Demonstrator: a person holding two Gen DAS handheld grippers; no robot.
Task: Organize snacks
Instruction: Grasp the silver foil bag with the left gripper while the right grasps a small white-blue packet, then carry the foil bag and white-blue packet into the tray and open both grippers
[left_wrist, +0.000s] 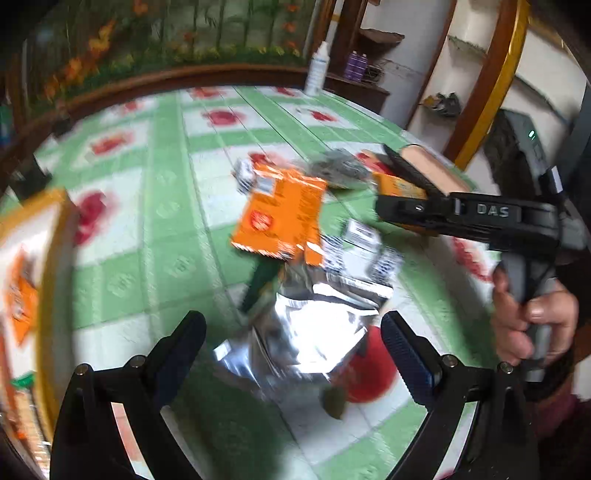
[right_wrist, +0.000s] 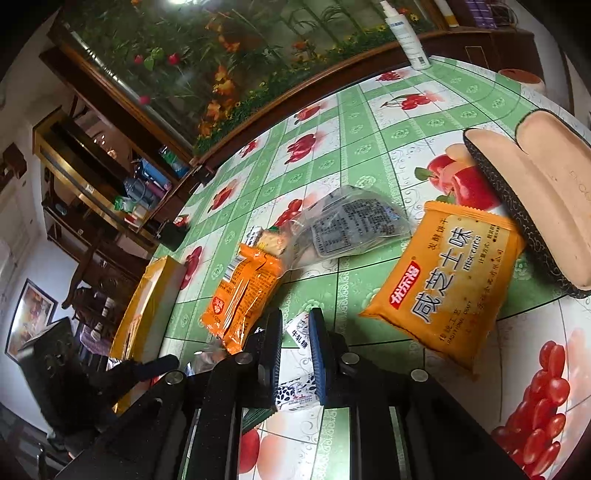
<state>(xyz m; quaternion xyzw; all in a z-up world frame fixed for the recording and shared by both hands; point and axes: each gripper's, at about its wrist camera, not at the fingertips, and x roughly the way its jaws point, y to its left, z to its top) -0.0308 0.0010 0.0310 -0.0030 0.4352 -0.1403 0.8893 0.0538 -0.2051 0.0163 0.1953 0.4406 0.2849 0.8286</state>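
Nearest in my left view, the left gripper (left_wrist: 291, 332) stands wide open with nothing between its pads, hovering over a foil pack (left_wrist: 314, 325) at lower centre. I judge that pack light, crinkly and slippery, best pinched on a flat sealed edge rather than the puffed middle.

In my right view, the right gripper (right_wrist: 295, 343) is clamped on a small white pack (right_wrist: 297, 391) at bottom centre, its pads squeezing the thin wrapper; it looks light and soft, so a seam hold should do.

Farther up lie the orange pack (right_wrist: 245, 291) at centre left, the yellow biscuit pack (right_wrist: 443, 291) at right, probably fragile inside, and a clear bag (right_wrist: 351, 225) above them, limp and likely to sag. All rest on the tablecloth (right_wrist: 369, 122).

The left view alone shows the hand (left_wrist: 532, 321) on the right gripper's handle, and a tray (left_wrist: 55, 258) at the left edge holding one orange pack. The right view alone gives sharp print on the biscuit pack and the spray bottle (right_wrist: 406, 37) at the top.
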